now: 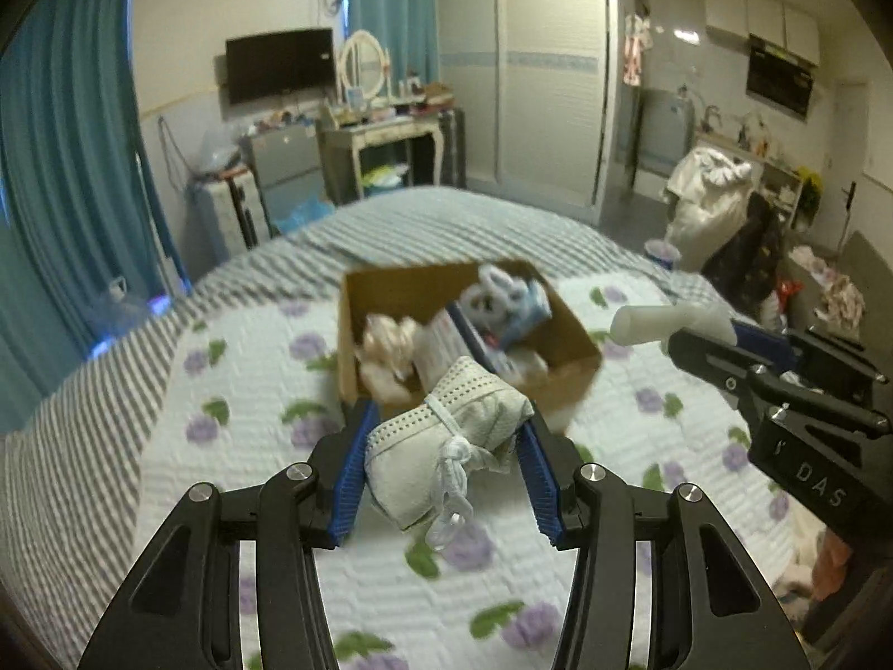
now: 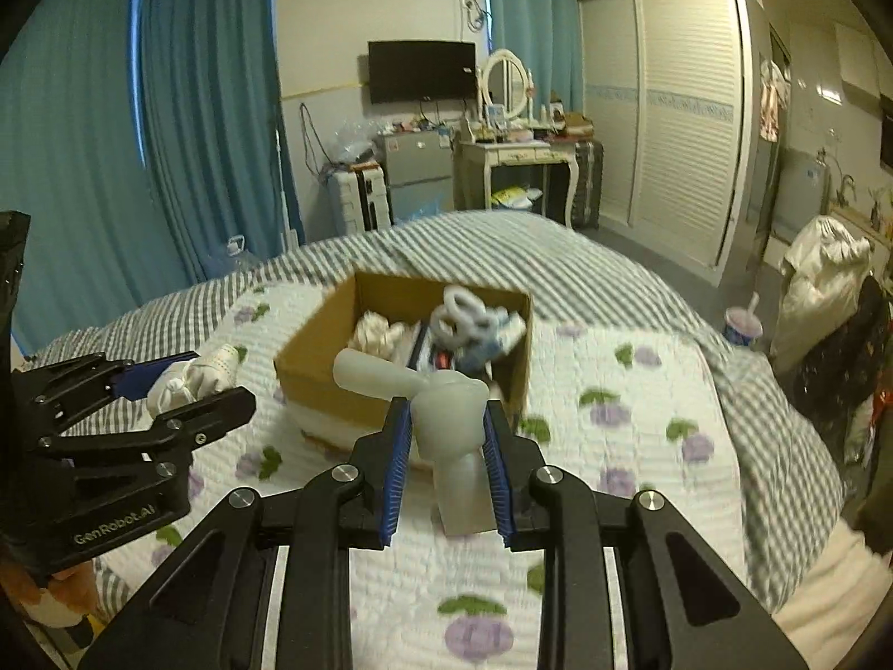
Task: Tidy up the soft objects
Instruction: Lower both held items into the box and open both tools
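the left gripper [image 1: 446, 446] is clenched on a rolled cloth bundle [image 1: 446, 441], the right gripper [image 2: 446, 446] on a pale rubbery tube piece [image 2: 441, 407]. both hang above the bed [image 2: 614, 446] just before the cardboard box [image 2: 335, 379], likely so each can drop among the soft things inside.

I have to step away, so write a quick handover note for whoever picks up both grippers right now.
Left gripper: shut on a white face mask with tangled ear loops, held above the floral quilt, just short of the cardboard box.
Right gripper: shut on a translucent white silicone piece, also in front of the box.
Done: the box on the bed already holds a cream fabric bundle, a pale blue soft item and other blurred things.
Left: drop both held items into the box.
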`<act>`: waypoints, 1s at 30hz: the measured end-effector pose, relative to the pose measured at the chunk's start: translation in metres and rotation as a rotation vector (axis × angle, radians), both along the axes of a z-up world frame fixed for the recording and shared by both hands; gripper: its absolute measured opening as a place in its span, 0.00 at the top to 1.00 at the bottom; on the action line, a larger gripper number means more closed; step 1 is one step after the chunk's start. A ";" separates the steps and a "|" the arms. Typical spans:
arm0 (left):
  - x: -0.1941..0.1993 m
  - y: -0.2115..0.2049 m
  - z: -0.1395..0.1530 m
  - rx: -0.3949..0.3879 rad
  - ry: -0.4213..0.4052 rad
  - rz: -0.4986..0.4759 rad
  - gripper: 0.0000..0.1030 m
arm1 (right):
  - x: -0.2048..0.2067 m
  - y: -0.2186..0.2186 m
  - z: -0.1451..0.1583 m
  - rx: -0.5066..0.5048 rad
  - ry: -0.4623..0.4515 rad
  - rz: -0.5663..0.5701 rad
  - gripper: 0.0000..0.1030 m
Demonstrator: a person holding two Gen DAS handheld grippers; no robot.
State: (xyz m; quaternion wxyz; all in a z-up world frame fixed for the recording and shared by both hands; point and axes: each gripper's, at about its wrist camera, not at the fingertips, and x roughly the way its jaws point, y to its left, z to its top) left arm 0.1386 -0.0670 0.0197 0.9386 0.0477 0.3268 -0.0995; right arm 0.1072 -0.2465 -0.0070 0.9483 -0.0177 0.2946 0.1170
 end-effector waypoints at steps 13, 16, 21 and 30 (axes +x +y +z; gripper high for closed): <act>0.111 0.000 -0.003 0.041 -0.062 0.029 0.53 | 0.125 0.014 0.023 0.014 -0.027 0.019 0.75; 0.136 -0.002 -0.015 0.063 -0.051 0.032 0.53 | 0.162 0.016 0.009 0.012 0.002 0.015 0.75; 0.177 -0.001 -0.042 0.070 -0.013 0.037 0.53 | 0.209 0.011 -0.025 0.020 0.061 0.002 0.75; 0.190 -0.001 -0.059 0.072 0.024 0.013 0.48 | 0.237 0.007 -0.066 0.060 0.118 -0.001 0.74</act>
